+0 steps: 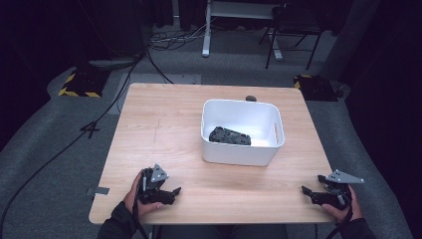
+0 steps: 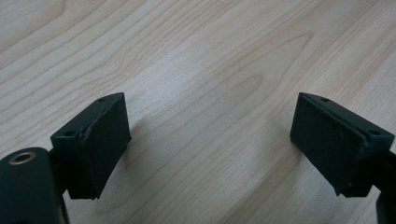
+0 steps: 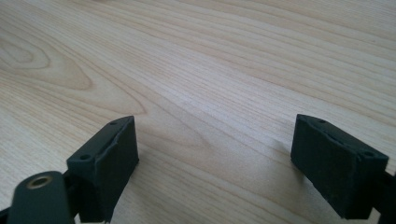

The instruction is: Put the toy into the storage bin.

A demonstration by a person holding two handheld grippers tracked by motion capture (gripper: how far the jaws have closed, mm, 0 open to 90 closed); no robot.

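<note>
While no legible writing shows, we see the left gripper (image 1: 171,193) and right gripper (image 1: 307,191) spread apart, empty, on the desk (image 1: 164,124) near a white bin (image 1: 234,152).

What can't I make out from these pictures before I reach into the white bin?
- Dark object in the white bin, high view: too small and dark to identify.
- Bin floor nearest the person, high view: hidden by the near wall.
- Small dark thing behind the bin, high view: partly hidden by the rim.
- Both gripper views: open fingers over bare table.
</note>
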